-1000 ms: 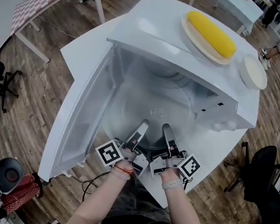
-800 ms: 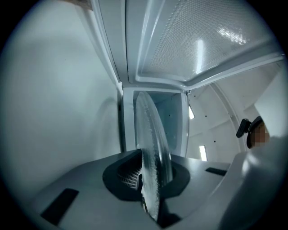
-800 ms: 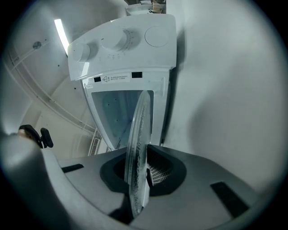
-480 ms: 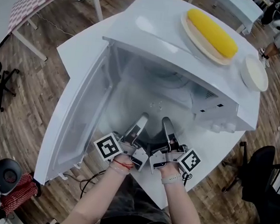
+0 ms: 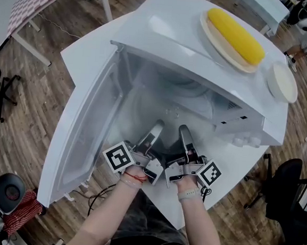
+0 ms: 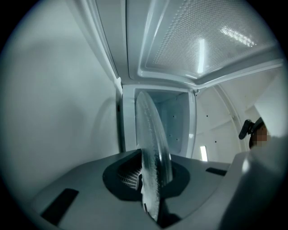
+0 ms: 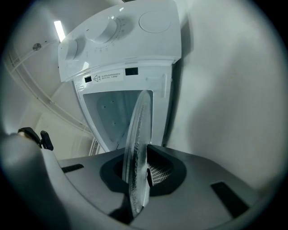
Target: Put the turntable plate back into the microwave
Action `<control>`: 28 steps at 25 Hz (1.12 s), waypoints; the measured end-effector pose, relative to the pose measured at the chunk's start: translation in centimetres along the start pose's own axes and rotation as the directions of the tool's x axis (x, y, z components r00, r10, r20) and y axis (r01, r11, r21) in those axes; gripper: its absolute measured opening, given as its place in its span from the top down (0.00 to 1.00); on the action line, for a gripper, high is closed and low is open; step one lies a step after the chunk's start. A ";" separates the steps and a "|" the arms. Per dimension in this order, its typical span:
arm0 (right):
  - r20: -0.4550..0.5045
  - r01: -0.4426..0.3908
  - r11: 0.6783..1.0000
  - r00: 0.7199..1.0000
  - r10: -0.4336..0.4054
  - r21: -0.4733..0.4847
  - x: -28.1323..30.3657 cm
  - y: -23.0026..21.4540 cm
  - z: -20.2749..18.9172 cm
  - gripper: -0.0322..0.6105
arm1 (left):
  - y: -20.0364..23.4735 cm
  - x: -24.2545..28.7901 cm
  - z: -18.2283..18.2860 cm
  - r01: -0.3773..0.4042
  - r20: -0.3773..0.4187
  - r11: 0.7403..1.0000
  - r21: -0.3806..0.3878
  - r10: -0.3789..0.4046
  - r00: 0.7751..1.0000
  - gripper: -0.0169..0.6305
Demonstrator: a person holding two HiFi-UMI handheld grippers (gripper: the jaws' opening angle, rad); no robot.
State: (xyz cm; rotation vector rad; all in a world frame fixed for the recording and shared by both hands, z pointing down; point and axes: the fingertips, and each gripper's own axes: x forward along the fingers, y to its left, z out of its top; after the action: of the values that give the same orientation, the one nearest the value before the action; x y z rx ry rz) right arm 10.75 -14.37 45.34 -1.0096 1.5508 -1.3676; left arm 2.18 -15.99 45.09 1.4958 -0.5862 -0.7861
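The clear glass turntable plate (image 5: pixel 167 115) lies roughly level at the mouth of the open white microwave (image 5: pixel 166 35), its far part inside the cavity. Both grippers grip its near rim side by side. My left gripper (image 5: pixel 156 128) is shut on the plate, which shows edge-on (image 6: pixel 152 143) between its jaws. My right gripper (image 5: pixel 184 131) is likewise shut on the plate's rim (image 7: pixel 136 152). The right gripper view shows the cavity (image 7: pixel 112 112) ahead and the control panel (image 7: pixel 112 40) with two knobs.
The microwave door (image 5: pixel 83 134) hangs open to the left. On top of the microwave sit a corn cob (image 5: pixel 236 31) on a plate and a small white dish (image 5: pixel 283 82). The microwave stands on a white table (image 5: pixel 84 54). Office chairs stand on the wooden floor.
Both grippers, still holding the plate, have edged slightly farther into the microwave opening. The head camera has shifted a little.
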 end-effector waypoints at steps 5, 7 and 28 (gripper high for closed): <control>-0.002 0.006 1.000 1.000 -0.006 -0.003 0.5 0.0 0.2 0.89 | 0.1 0.4 0.4 0.001 0.003 1.000 -0.007 0.000 1.000 0.92; 0.000 0.005 1.000 1.000 -0.005 -0.004 0.6 0.0 0.3 0.89 | 0.1 0.6 0.4 0.002 -0.001 1.000 -0.006 -0.002 1.000 0.92; 0.031 0.003 1.000 1.000 -0.003 -0.011 2.4 -0.1 2.1 0.89 | -0.1 1.1 0.0 0.011 -0.036 1.000 -0.010 -0.012 0.999 0.92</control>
State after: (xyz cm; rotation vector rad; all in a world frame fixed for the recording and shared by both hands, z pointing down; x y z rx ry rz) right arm 11.84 -17.35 45.08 -1.0359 1.5365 -1.3405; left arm 2.88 -16.85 44.89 1.5029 -0.5468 -0.7682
